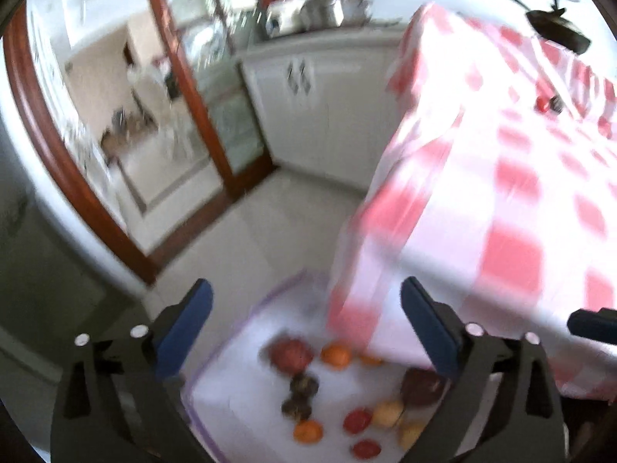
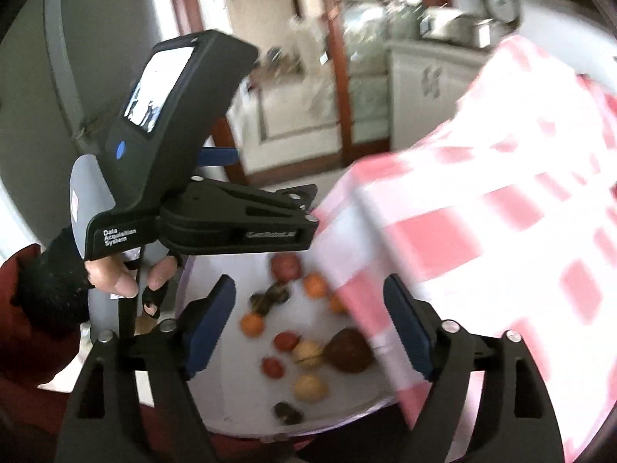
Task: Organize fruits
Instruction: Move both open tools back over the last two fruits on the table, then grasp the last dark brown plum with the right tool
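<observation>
Hovering above scattered fruits (image 1: 339,397) on a white sheet (image 1: 239,389), both the left hand-held gripper (image 1: 306,328) and right hand-held gripper (image 2: 310,322) are spread wide, holding nothing.

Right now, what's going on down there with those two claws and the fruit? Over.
Left gripper open, empty. Right gripper open, empty. Fruits loose on white mat, untouched. Checkered tablecloth overhangs some.

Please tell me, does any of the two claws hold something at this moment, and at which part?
Nothing is held. The left claw and the right claw are both open and empty, above the fruits lying on the white tray.
</observation>
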Tool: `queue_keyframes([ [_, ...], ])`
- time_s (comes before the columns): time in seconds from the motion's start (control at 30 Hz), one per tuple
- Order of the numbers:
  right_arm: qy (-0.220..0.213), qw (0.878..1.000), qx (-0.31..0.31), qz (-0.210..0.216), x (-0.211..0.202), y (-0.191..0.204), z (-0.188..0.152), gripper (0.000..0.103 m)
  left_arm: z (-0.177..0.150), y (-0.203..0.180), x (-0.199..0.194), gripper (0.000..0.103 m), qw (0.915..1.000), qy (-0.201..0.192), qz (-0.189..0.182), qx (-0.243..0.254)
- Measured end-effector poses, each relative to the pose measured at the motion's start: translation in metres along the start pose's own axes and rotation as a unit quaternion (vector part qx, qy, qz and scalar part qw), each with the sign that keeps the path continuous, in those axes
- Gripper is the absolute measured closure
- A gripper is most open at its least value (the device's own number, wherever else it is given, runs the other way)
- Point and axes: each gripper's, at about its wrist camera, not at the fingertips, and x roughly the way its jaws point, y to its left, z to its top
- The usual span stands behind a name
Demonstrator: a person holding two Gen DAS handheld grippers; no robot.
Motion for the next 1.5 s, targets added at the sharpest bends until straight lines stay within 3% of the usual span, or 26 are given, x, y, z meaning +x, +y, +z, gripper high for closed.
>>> queue_keyframes([
  [0.07,-0.03,0.998,0.033,-0.037,-0.025,-0.029,0.004,0.019,0.026,-0.022,-0.01,0.002,0.9994,-0.031,-0.013,0.014],
  [0.2,-0.066,0.987,0.107,-0.104,-0.063,-0.086,0.001,0.016,0.069,-0.071,-0.018,0.002,0.9937,-0.057,-0.094,0.019],
  [0.33,-0.083,0.964,0.183,-0.177,-0.093,-0.149,-0.013,0.016,0.105,-0.141,-0.001,0.002,0.9779,-0.053,-0.201,0.014],
  [0.4,-0.086,0.949,0.223,-0.207,-0.102,-0.177,-0.02,0.016,0.12,-0.181,0.019,0.002,0.9709,-0.041,-0.235,0.018],
  [0.53,-0.09,0.922,0.279,-0.252,-0.119,-0.232,-0.031,0.016,0.148,-0.242,0.048,0.002,0.9589,-0.02,-0.283,0.011],
  [0.73,-0.081,0.889,0.337,-0.299,-0.131,-0.301,-0.039,0.016,0.183,-0.315,0.084,0.002,0.9469,-0.009,-0.321,0.013],
  [0.8,-0.082,0.881,0.349,-0.308,-0.133,-0.316,-0.039,0.016,0.192,-0.326,0.091,0.002,0.944,-0.003,-0.33,0.004],
  [0.9,-0.082,0.866,0.373,-0.323,-0.13,-0.346,-0.039,0.016,0.202,-0.336,0.11,0.002,0.9314,0.019,-0.361,-0.04],
  [0.97,-0.082,0.86,0.381,-0.329,-0.13,-0.36,-0.038,0.016,0.202,-0.337,0.128,0.002,0.9164,0.041,-0.389,-0.085],
  [1.07,-0.076,0.855,0.383,-0.342,-0.123,-0.379,-0.033,0.016,0.201,-0.333,0.147,0.002,0.9005,0.086,-0.405,-0.132],
  [1.17,-0.071,0.852,0.385,-0.348,-0.109,-0.403,-0.027,0.016,0.197,-0.321,0.154,0.002,0.8806,0.085,-0.436,-0.165],
  [1.37,-0.061,0.847,0.401,-0.344,-0.071,-0.457,-0.009,0.016,0.196,-0.32,0.154,0.002,0.8725,0.077,-0.451,-0.17],
  [1.5,-0.058,0.846,0.409,-0.338,-0.046,-0.494,0.013,0.016,0.196,-0.32,0.155,0.002,0.8723,0.076,-0.452,-0.169],
])
